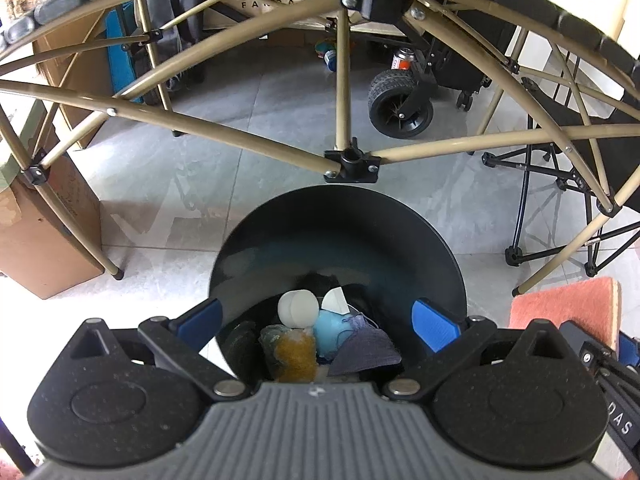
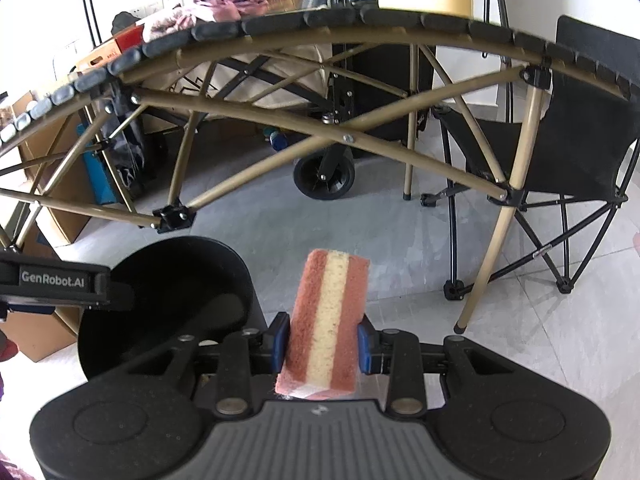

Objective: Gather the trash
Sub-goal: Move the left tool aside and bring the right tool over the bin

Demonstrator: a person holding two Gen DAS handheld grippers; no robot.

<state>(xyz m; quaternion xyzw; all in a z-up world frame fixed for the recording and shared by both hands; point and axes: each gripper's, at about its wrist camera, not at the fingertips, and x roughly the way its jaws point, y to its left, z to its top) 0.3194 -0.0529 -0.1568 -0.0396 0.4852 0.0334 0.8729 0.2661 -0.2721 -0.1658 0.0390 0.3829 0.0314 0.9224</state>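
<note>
Clamped between the blue pads of the right gripper (image 2: 323,345) is a sponge (image 2: 326,322), pink-red on both faces with a pale yellow band down its middle; it stands on edge and leans slightly toward the bin. Taking the black bin (image 2: 168,300) as the landmark, the sponge is held just to its right and outside it, above the grey tiled floor (image 2: 540,352). In the left wrist view the same sponge (image 1: 566,308) shows at the bin's right, beside the edge of the right gripper.

Over the bin (image 1: 340,240) hangs the left gripper (image 1: 318,322), its blue fingers (image 1: 434,324) spread wide apart with nothing between them, one on each side of the bin's opening. Inside the bin lie several pieces of trash: a white cylinder (image 1: 298,308), a light blue object (image 1: 332,330), a yellow-brown wad (image 1: 294,354), a dark purple-grey fabric pouch (image 1: 366,350) and a white scrap (image 1: 336,300).

Just behind the bin stands a folding table (image 1: 340,120) with tan tube legs and a black slatted top. Beyond the table, behind the bin, is a black wheel (image 1: 400,106) of a cart. Left of the bin sits a cardboard box (image 1: 44,236); to its far right stands a black folding chair (image 2: 560,160).
</note>
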